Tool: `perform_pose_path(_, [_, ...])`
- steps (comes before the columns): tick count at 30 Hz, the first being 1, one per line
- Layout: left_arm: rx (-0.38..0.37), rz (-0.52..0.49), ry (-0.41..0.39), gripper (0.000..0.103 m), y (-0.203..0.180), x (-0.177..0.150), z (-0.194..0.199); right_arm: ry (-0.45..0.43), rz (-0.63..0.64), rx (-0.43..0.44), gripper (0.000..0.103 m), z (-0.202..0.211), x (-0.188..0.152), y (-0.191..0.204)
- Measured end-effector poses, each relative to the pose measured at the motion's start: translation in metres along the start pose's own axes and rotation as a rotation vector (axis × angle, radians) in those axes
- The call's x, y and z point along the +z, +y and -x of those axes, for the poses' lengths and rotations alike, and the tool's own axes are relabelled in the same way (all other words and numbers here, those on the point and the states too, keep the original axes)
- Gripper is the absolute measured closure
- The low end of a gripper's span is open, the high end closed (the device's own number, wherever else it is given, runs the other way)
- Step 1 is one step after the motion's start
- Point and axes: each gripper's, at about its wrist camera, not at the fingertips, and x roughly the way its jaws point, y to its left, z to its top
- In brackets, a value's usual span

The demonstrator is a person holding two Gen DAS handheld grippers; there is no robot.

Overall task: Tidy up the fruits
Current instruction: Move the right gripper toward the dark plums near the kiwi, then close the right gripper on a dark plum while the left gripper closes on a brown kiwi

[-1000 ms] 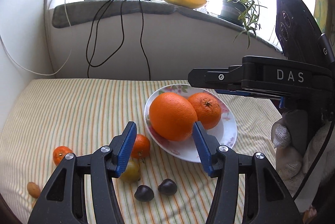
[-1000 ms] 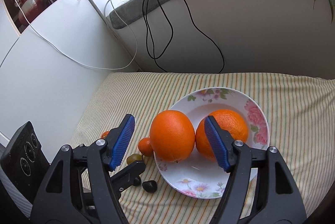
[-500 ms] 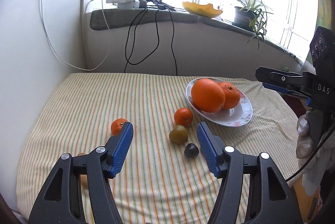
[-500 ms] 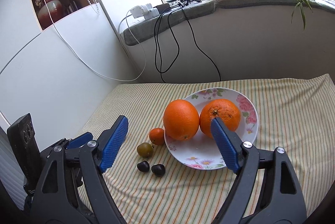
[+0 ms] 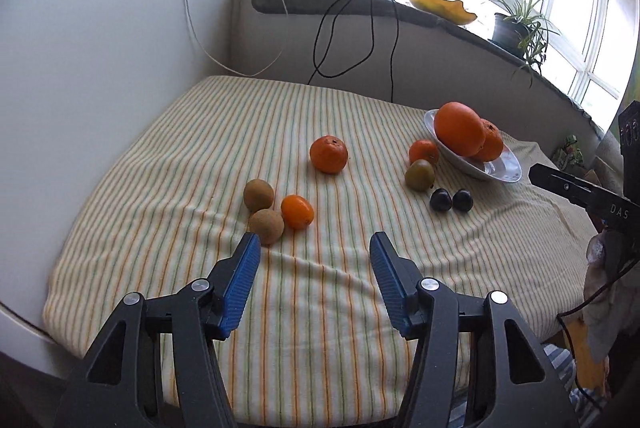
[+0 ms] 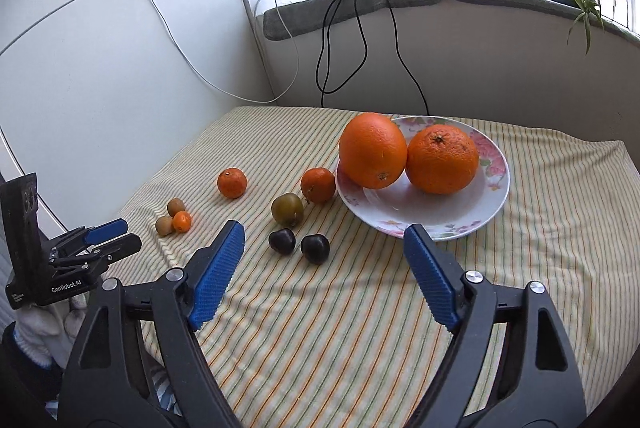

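I hold two grippers over a desk [image 6: 360, 328] covered in a striped cloth, and every place here is told from the flowered plate [image 6: 494, 205].

On the plate sit two big oranges [image 6: 372, 149], touching each other. That looks like the only sorting done so far. Touching the plate's near-left rim is a mandarin [image 6: 318, 184], with a greenish plum [image 6: 287, 208] just beside it and two dark plums [image 6: 298, 244] a little nearer to me. Further left of the plate lies a second mandarin [image 6: 232, 182] on its own. Farthest left is a tight cluster: two brown kiwis [image 5: 262, 205] and a small orange kumquat [image 5: 297, 211]. By my judgement, eight loose fruits remain to be gathered.

My left gripper [image 5: 314, 276] is half spread, jaws closing on nothing, just short of that far cluster. My right gripper [image 6: 324, 262] is wider, jaws also closing on nothing, short of the dark plums.

Only the left view shows the kiwis large and clearly. Only the right view shows the plate's floral rim fully, and my gloved left hand [image 6: 48, 324].
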Motion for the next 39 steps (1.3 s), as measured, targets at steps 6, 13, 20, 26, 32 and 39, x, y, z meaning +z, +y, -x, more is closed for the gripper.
perform_pose_path(6, [0.016,0.031,0.013,0.058,0.013,0.000,-0.013,0.055,0.030,-0.007,0.048,-0.017,-0.004,0.003])
perform_pose_path(13, [0.016,0.075,0.054,0.069,0.030,0.006,-0.038,0.105,0.040,-0.014,0.061,-0.040,-0.003,0.000])
perform_pose_path(20, [-0.002,0.082,0.066,0.069,0.034,0.005,-0.046,0.143,0.023,0.008,0.064,-0.059,-0.006,-0.003])
perform_pose_path(26, [0.007,0.073,0.072,0.069,0.034,0.005,-0.050,0.178,0.027,0.030,0.069,-0.075,-0.005,0.000])
perform_pose_path(32, [0.003,0.072,0.072,0.069,0.034,0.006,-0.054,0.200,0.032,0.037,0.070,-0.081,-0.005,0.000])
perform_pose_path(39, [-0.006,0.067,0.071,0.079,0.036,0.007,-0.056,0.213,0.037,0.051,0.080,-0.084,-0.006,0.003])
